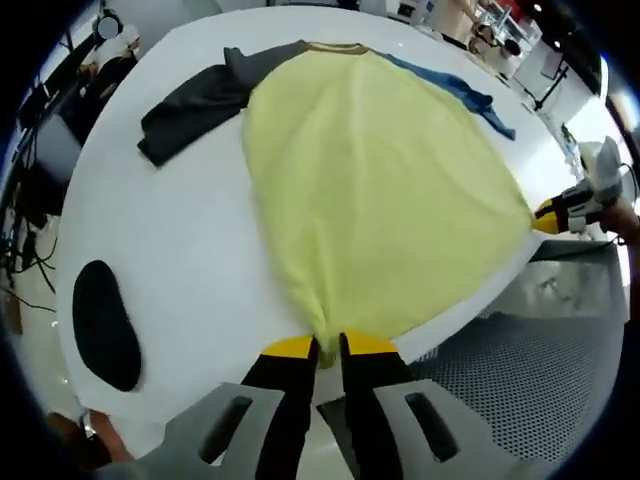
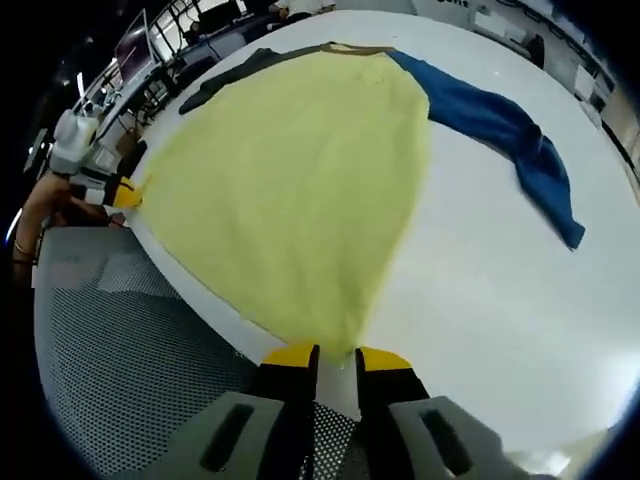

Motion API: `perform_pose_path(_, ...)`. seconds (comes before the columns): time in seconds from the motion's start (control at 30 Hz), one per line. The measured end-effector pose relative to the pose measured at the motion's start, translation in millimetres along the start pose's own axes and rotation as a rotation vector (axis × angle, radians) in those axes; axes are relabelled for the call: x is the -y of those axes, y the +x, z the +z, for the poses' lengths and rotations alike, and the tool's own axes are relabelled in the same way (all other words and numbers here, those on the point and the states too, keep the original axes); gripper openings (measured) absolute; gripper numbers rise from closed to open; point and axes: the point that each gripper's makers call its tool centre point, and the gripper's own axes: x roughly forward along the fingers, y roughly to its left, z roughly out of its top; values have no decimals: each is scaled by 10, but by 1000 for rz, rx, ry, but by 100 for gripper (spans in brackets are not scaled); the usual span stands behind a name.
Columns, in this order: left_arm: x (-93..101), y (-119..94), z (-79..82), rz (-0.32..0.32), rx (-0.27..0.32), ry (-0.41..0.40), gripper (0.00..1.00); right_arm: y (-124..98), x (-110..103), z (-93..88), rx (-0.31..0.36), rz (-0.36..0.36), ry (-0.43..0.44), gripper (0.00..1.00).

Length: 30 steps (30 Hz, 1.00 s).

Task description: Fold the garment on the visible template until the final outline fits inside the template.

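A pale yellow shirt (image 1: 380,180) lies spread flat on the white table (image 1: 190,230), collar at the far end. One sleeve is dark grey (image 1: 195,105), the other blue (image 1: 455,90). My left gripper (image 1: 328,350) is shut on one corner of the near hem, and the cloth bunches into its jaws. My right gripper (image 2: 338,358) is shut on the other hem corner of the shirt (image 2: 290,170). The right gripper (image 1: 560,215) appears at the table's edge in the left gripper view. The left gripper (image 2: 112,192) comes in from the left in the right gripper view. The blue sleeve (image 2: 505,135) trails off to the right.
A black oval patch (image 1: 105,325) sits on the table near the left front edge. A grey perforated surface (image 2: 120,330) lies below the table's near edge. Desks, monitors and cables stand beyond the table (image 2: 480,290) on the far side.
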Motion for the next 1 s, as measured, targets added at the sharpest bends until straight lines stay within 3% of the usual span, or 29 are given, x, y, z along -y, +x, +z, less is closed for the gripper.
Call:
perform_pose_path(0.13, 9, -38, 45, 3, 44, -3, 39, -110, 27, 168, 89, -4, 17, 18)
perform_pose_path(0.2, -26, -55, 62, 31, 54, 6, 50, -155, 51, 240, 123, -8, 33, 29)
perform_pose_path(0.23, -24, -80, 68, 32, 57, 11, 56, -198, 72, 334, 173, -8, 54, 34)
perform_pose_path(0.27, -23, -88, 75, 30, 61, 8, 60, -211, 75, 352, 182, -6, 56, 40)
perform_pose_path(0.3, 9, -115, 143, 12, 104, -4, 63, -271, 107, 429, 223, -12, 85, 46)
perform_pose_path(0.4, 26, -162, 209, 6, 141, 3, 72, -349, 149, 526, 274, -10, 95, 56)
perform_pose_path(0.43, 29, -180, 240, 10, 154, 57, 75, -383, 164, 549, 284, -8, 104, 59)
perform_pose_path(0.57, 56, -211, 296, 25, 186, 93, 89, -467, 242, 682, 349, -22, 111, 72)
perform_pose_path(0.77, 90, -267, 384, 35, 236, 110, 99, -571, 427, 856, 433, -40, 159, 88)
perform_pose_path(1.0, 111, -371, 428, 62, 244, 135, 99, -632, 709, 1001, 500, -64, 230, 90)
